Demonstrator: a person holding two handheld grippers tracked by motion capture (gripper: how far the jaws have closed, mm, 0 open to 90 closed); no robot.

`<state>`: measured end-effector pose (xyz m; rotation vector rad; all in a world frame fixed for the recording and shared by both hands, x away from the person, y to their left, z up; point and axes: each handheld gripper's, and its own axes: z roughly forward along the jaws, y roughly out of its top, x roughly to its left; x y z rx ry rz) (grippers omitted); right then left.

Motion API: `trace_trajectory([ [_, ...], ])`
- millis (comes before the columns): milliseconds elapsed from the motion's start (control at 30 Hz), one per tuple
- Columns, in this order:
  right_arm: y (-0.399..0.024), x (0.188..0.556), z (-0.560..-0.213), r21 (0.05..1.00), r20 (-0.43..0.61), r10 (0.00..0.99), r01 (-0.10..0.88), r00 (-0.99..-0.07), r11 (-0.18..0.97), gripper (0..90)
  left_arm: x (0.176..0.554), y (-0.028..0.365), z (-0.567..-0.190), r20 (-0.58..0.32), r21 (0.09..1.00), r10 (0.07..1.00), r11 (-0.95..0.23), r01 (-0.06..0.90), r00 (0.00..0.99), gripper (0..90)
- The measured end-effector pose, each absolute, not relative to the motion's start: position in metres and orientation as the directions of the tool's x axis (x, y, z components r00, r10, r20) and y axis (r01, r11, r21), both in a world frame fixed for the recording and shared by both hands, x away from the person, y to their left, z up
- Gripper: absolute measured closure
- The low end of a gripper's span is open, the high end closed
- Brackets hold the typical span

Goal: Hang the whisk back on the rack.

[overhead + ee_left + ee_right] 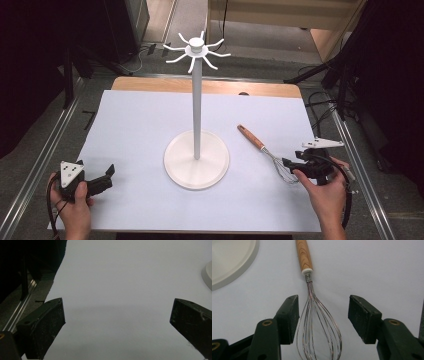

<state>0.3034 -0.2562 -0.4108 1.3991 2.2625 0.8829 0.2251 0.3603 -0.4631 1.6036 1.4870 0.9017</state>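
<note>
I can read no brand, label or writing on anything here. By count I have one whisk [265,150], one white hook stand [196,159] and two grippers. The whisk lies flat on the white table sheet [135,125] right of centre in the high view, its wooden handle [250,136] pointing toward the upper left of the frame and its wire head toward the lower right. The stand sits at the middle of the frame, a round base with one upright pole, topped by a cap with eight curved hooks as far as I can count them. My right gripper [291,166] is at the lower right, held in the right hand [325,192]; in the right gripper view its jaws stand apart on either side of the wire loops [319,325], the left jaw close beside the wires, the right jaw clear of them, nothing clamped. My left gripper [107,175] is at the lower left in the left hand [75,202], and in the left gripper view its jaws are spread wide over bare sheet, with the stand's base edge [208,275] at the right border
</note>
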Motion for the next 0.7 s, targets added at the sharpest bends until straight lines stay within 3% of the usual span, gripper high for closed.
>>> trace_trajectory([
  [700, -0.226, 0.349, -0.405, 0.539, 0.014, 0.869, 0.736, -0.495, 0.410, 44.7, 0.225, 0.361, -0.463, -0.004, 0.886, 0.997, -0.030, 0.463, 0.071, 0.3],
])
